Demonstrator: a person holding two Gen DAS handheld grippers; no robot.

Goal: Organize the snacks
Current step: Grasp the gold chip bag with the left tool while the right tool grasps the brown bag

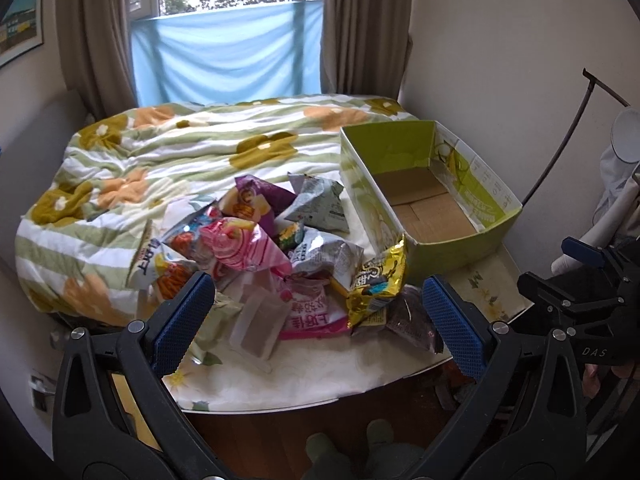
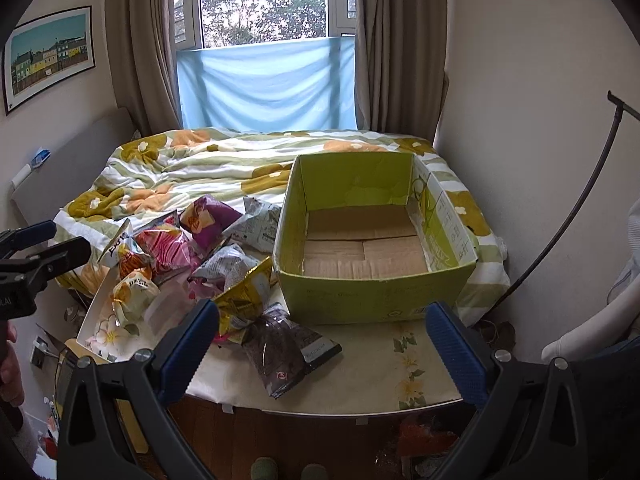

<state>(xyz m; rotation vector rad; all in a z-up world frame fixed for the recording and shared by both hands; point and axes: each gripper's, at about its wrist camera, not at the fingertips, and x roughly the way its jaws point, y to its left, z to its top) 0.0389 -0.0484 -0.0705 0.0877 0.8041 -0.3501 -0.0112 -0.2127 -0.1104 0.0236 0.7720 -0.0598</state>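
Setting: a small table (image 2: pixel 400 364) with a floral cover stands at the near end of a bed spread with a flowered quilt (image 2: pixel 208 168); a window with a blue cloth (image 2: pixel 268 84) lies at the far side.
Snacks: a loose heap of snack packets (image 1: pixel 256 248) covers the left half of the table, some overlapping the edge of the quilt.
Box: a green cardboard box (image 2: pixel 372 292), open-topped, sits on the right, its bare brown floor showing and nothing inside it.
Gold packet: a gold foil packet (image 1: pixel 376 280) leans against the near left corner of the box.
Dark packet: a dark brown packet (image 2: pixel 284 348) lies flat nearest the table's front edge, just near of the gold one.
Pink packet: a pink-and-white packet (image 1: pixel 240 248) tops the middle of the heap, with a purple packet (image 1: pixel 256 196) behind it.
Left gripper: the left gripper (image 1: pixel 320 320) hovers over the near edge of the heap, jaws spread wide, holding nothing.
Right gripper: the right gripper (image 2: pixel 320 344) hangs before the box and the dark packet, jaws likewise wide apart and empty.
Floor: dark wood shows below the table edge.
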